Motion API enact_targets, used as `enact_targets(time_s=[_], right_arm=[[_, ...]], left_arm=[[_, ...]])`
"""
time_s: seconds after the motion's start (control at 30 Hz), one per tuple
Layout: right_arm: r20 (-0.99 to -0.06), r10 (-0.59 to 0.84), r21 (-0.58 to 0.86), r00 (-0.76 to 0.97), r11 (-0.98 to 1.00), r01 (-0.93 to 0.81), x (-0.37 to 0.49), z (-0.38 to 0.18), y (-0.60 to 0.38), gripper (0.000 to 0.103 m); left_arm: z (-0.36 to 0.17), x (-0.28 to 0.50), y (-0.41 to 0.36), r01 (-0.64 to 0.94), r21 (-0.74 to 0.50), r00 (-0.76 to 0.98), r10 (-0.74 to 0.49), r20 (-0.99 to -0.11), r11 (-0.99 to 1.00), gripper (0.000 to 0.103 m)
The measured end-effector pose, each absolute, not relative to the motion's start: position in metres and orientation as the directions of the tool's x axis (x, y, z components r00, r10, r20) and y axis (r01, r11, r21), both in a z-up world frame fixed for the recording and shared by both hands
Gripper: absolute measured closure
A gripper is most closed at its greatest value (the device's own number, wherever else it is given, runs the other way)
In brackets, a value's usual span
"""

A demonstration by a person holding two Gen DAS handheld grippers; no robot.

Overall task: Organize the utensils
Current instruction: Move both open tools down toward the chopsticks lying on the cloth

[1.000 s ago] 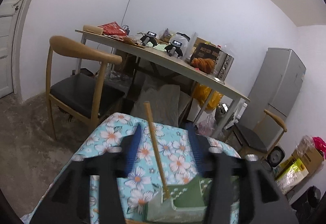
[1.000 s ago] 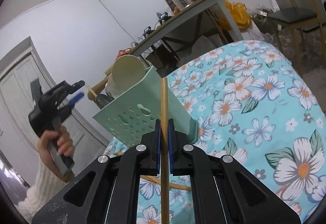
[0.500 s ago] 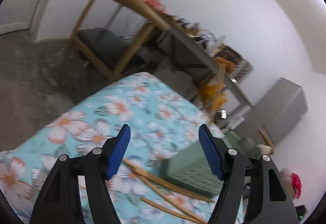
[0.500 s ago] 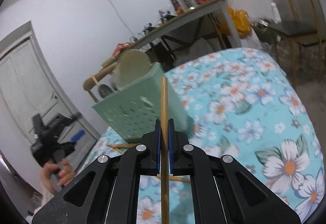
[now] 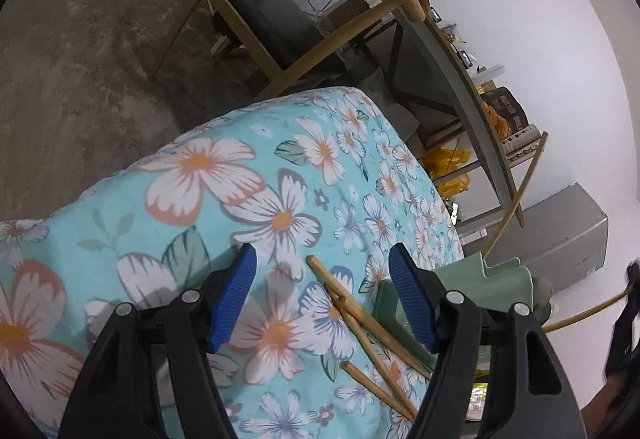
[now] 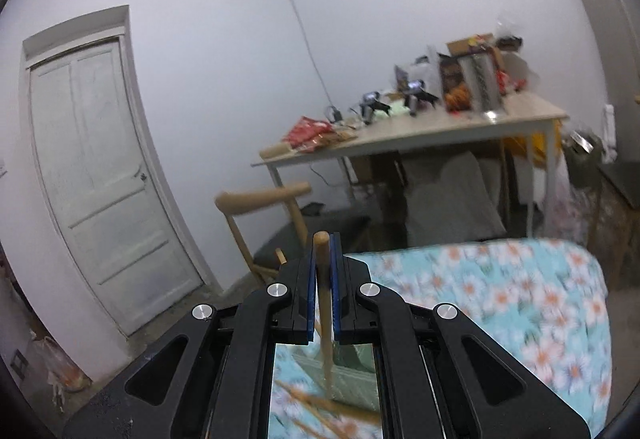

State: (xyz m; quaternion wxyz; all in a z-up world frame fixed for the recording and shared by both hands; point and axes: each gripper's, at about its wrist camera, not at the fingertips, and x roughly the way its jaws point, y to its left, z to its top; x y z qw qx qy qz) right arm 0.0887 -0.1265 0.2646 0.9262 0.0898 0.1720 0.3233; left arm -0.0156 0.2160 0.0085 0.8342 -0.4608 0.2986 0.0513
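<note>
Left hand-held gripper (image 5: 322, 293): spread, just opened; slim round wooden chopsticks (image 5: 362, 319) lie loose between its pads (toward five o'clock).
Right hand-held gripper (image 6: 324, 271): pinching one wooden chopstick (image 6: 325, 303).

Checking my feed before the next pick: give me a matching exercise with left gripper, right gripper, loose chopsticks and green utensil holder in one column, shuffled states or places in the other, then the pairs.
Things:
1. left gripper
2. right gripper
3. loose chopsticks
4. green utensil holder

States or places:
A. lying on the floral cloth
B. shut on a single chopstick
C. open, nothing between the pads
D. standing past the right-hand finger in the left wrist view, with a chopstick in it

Pairs: 1-C, 2-B, 3-A, 4-D
</note>
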Motion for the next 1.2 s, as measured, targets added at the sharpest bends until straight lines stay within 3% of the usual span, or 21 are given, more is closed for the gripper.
enact_targets(time_s=[0.17, 0.47, 0.63, 0.83, 0.9, 0.97, 1.2], right_arm=[[-0.261, 0.569, 0.15, 0.78, 0.822, -0.549, 0.088, 0.296, -0.101, 0.099], [-0.176, 0.55, 0.081, 0.817, 0.835, -0.544, 0.088, 0.314, -0.072, 0.099], [-0.238, 0.503, 0.044, 0.831, 0.86, -0.508, 0.103, 0.279, -0.061, 0.099], [-0.418, 0.473, 0.091, 0.776, 0.871, -0.482, 0.119, 0.21, -0.065, 0.098], [-0.426, 0.481, 0.127, 0.766, 0.87, -0.476, 0.118, 0.201, -0.073, 0.094], [-0.436, 0.482, 0.153, 0.76, 0.872, -0.465, 0.119, 0.199, -0.079, 0.078], [-0.354, 0.468, 0.152, 0.809, 0.883, -0.445, 0.084, 0.223, -0.121, 0.063]], left_arm=[[0.007, -0.021, 0.228, -0.363, -0.752, 0.82, -0.195, -0.538, 0.55, 0.037], [0.008, -0.024, 0.229, -0.363, -0.756, 0.821, -0.197, -0.536, 0.545, 0.037], [0.009, -0.022, 0.226, -0.347, -0.758, 0.823, -0.208, -0.529, 0.552, 0.037], [0.003, -0.022, 0.23, -0.352, -0.775, 0.817, -0.232, -0.528, 0.525, 0.037], [0.004, -0.021, 0.23, -0.352, -0.771, 0.815, -0.231, -0.532, 0.531, 0.037], [0.004, -0.02, 0.228, -0.354, -0.762, 0.81, -0.23, -0.54, 0.541, 0.037], [0.006, -0.014, 0.214, -0.336, -0.733, 0.795, -0.24, -0.558, 0.591, 0.037]])
